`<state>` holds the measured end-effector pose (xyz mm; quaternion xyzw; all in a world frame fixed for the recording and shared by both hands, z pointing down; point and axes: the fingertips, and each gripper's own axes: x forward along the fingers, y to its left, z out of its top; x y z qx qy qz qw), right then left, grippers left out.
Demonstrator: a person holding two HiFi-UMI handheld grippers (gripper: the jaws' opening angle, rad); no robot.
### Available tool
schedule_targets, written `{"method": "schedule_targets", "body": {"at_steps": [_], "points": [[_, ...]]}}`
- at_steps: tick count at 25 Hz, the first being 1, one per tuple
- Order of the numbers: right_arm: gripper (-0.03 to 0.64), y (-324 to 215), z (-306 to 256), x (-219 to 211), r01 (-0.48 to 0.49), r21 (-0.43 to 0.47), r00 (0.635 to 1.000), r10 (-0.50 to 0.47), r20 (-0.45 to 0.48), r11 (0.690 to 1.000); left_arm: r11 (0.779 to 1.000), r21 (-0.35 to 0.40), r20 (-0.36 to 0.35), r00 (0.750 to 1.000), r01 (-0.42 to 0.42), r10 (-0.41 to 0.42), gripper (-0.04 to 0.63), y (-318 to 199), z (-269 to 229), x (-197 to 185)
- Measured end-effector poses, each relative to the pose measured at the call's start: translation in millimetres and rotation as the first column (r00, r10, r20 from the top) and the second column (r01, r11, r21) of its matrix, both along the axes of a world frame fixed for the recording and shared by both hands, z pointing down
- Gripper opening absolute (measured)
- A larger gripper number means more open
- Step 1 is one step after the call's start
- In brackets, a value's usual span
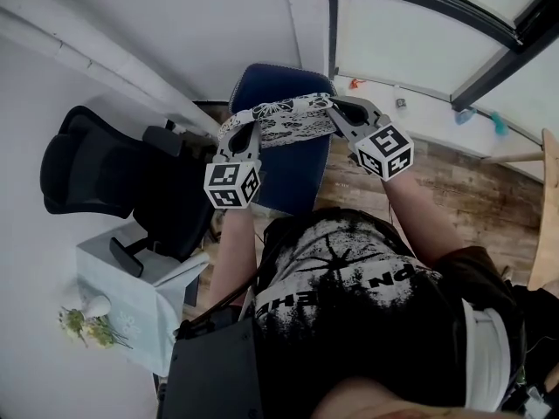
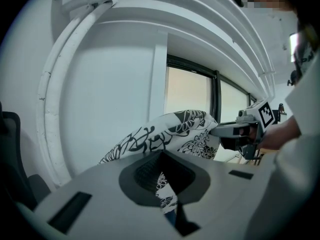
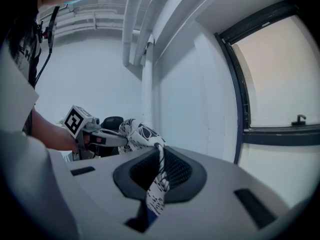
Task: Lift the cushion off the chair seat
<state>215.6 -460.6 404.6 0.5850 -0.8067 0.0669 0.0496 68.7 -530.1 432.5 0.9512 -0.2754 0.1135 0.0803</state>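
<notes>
A white cushion (image 1: 281, 120) with a black floral print hangs in the air above the blue chair seat (image 1: 284, 168), stretched between both grippers. My left gripper (image 1: 237, 140) is shut on its left edge, and the fabric (image 2: 165, 191) shows pinched between the jaws in the left gripper view. On the cushion's right edge my right gripper (image 1: 336, 116) is shut too, with the cloth (image 3: 156, 184) clamped between its jaws. Each gripper view shows the other gripper (image 2: 240, 131) (image 3: 92, 136) holding the far end.
A black office chair (image 1: 105, 177) stands at the left, beside a small white table (image 1: 131, 299) with flowers. White walls meet in the corner behind the blue chair. A window with a dark frame (image 1: 419, 7) runs along the right. A wooden chair edge (image 1: 548, 208) is at far right.
</notes>
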Motion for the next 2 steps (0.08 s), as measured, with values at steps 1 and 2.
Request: {"method": "schedule_targets", "body": {"at_steps": [1,2], "points": [[0.028,0.0,0.1,0.6,0.0,0.0,1.0,0.0,0.0,1.0,1.0,0.001,0.001,1.0,-0.001,0.001,0.012,0.0,0.1,0.5],[0.028,0.0,0.1,1.3,0.0,-0.001,1.0,0.0,-0.001,1.0,1.0,0.001,0.001,1.0,-0.001,0.001,0.012,0.0,0.1,1.1]]}}
